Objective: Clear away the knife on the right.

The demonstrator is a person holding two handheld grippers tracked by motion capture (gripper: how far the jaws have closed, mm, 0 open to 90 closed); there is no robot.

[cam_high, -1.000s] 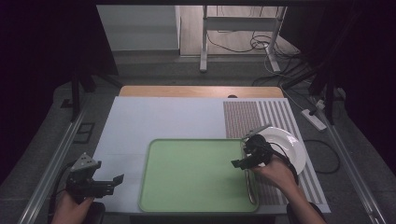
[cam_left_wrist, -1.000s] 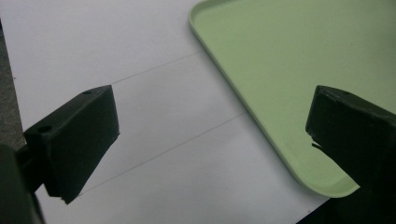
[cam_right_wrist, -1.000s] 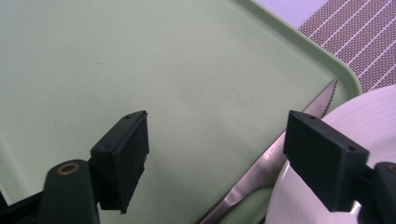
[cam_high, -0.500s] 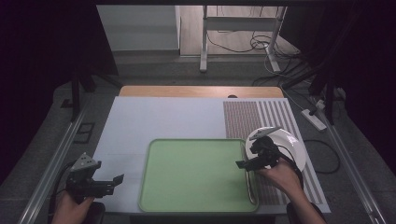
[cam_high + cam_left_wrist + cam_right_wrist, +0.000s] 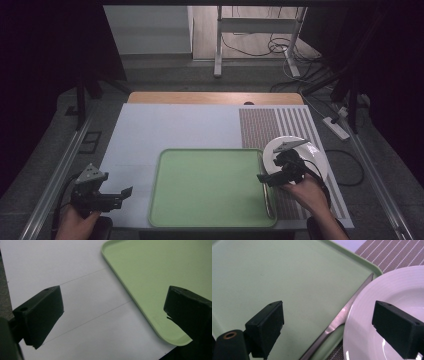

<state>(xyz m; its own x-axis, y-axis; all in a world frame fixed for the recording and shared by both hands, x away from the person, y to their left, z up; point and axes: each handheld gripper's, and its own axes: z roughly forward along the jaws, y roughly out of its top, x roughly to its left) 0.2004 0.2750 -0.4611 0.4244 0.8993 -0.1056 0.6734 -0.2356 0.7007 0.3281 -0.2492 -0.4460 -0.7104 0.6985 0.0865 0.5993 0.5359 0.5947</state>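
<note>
Both grippers' fingers spread, empty; steel knife (image 5: 342,315) lies along smooth green tray (image 5: 287,272) rim.

Green tray (image 5: 210,185) lies bare save a knife (image 5: 342,315) along its right rim, plate (image 5: 312,150) beside

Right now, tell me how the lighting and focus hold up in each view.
High view: dark surround, the green tray and white plate evenly lit. Left gripper view: the near tongs soft, the tray rim sharp. Right gripper view: a small glare streak on the plate, the knife dull, its tongs blurred.
</note>
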